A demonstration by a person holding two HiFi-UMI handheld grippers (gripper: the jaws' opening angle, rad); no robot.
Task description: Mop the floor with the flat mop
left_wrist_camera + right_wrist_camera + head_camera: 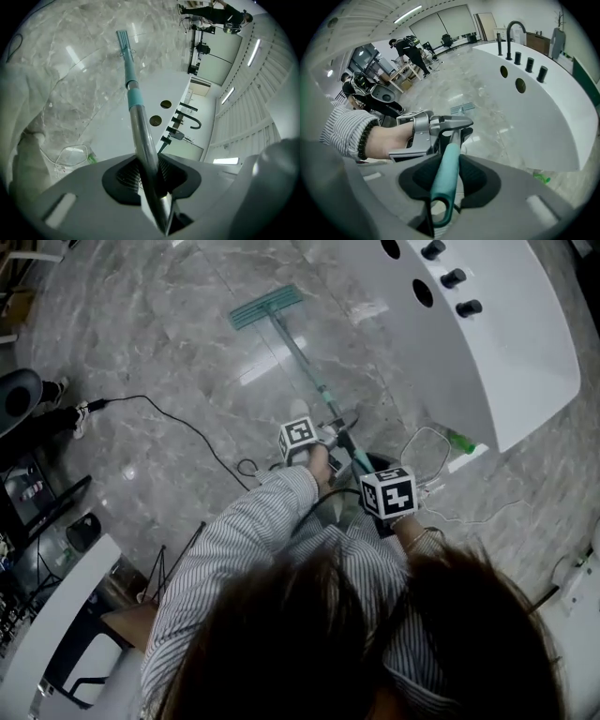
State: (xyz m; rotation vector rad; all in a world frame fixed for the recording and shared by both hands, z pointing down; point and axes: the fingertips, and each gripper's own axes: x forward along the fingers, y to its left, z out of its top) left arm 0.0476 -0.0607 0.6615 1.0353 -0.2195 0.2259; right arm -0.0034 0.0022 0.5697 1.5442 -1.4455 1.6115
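The flat mop's teal head (266, 306) lies on the grey marble floor ahead, and its silver pole (298, 360) slants back toward me. My left gripper (330, 434) is shut on the metal pole, which runs between its pads (125, 176) out to the mop head (123, 37). My right gripper (364, 471) is lower on the pole, shut on the teal handle end (444, 171). In the right gripper view the left gripper (451, 125) and the hand holding it sit just ahead on the pole, with the mop head (461, 109) beyond.
A large white bathtub (511, 352) with black taps (454, 278) stands close on the right of the mop. A black cable (178, 418) and white cables (427, 451) trail on the floor. A white desk (52, 615) and a dark chair (21, 397) are at left. People stand far off (408, 47).
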